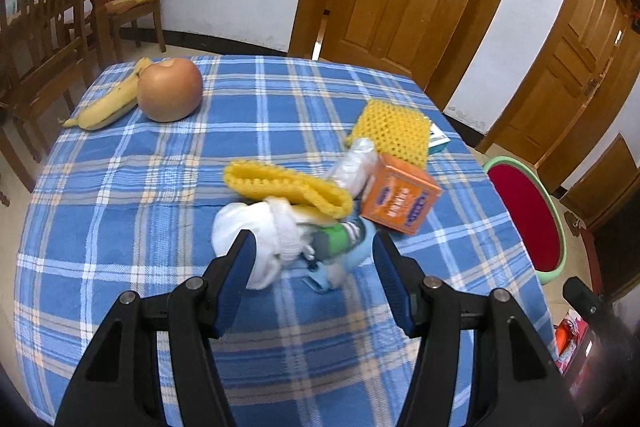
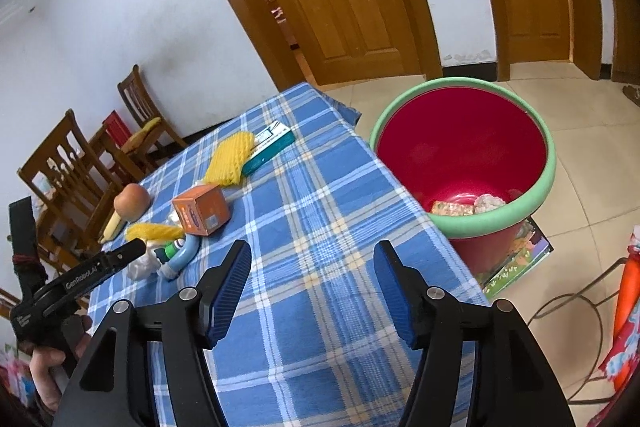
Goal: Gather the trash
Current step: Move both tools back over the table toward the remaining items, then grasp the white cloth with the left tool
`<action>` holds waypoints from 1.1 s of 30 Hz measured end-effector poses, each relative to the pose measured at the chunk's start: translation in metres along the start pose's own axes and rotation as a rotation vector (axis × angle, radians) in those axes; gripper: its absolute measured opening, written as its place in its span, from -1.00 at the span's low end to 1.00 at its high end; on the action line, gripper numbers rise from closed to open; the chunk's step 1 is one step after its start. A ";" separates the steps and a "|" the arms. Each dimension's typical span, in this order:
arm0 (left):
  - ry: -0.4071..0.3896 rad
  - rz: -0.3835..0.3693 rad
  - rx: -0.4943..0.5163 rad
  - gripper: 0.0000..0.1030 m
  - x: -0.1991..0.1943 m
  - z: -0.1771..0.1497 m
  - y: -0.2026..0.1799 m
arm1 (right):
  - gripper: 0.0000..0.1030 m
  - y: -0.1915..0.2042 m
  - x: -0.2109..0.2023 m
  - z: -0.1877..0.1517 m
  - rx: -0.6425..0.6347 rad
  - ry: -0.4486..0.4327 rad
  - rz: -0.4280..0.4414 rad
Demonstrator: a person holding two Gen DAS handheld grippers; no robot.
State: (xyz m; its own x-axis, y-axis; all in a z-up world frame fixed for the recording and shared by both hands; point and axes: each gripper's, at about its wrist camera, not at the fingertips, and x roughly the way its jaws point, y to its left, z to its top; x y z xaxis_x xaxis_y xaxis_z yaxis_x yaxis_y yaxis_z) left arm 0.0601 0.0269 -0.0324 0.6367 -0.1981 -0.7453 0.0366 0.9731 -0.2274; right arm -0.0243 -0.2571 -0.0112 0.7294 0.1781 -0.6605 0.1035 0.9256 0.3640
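Currently: table point(image 1: 120, 187) w/ plaid cloth fills both views; red bin point(image 2: 464, 163) sits off its edge, centre-right in right wrist view. Trash pile at centre frame, left view: white tissue wad point(image 1: 256, 231) lies directly ahead of left gripper point(image 1: 310, 247), jaws wide, straddling it, nothing held. Right gripper point(image 2: 312, 259) wide, empty, over cloth, farther from pile. Left is nearer
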 end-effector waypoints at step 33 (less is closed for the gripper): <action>-0.013 -0.079 -0.146 -0.41 0.005 0.000 0.050 | 0.37 0.052 0.046 0.002 -0.130 0.102 0.024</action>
State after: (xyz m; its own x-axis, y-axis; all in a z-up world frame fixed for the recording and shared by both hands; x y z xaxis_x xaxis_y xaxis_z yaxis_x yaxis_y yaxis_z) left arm 0.0650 0.0748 -0.0481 0.6462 -0.2708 -0.7135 -0.0249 0.9269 -0.3744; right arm 0.0163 -0.2013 -0.0216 0.6576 0.2273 -0.7183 -0.0059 0.9549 0.2968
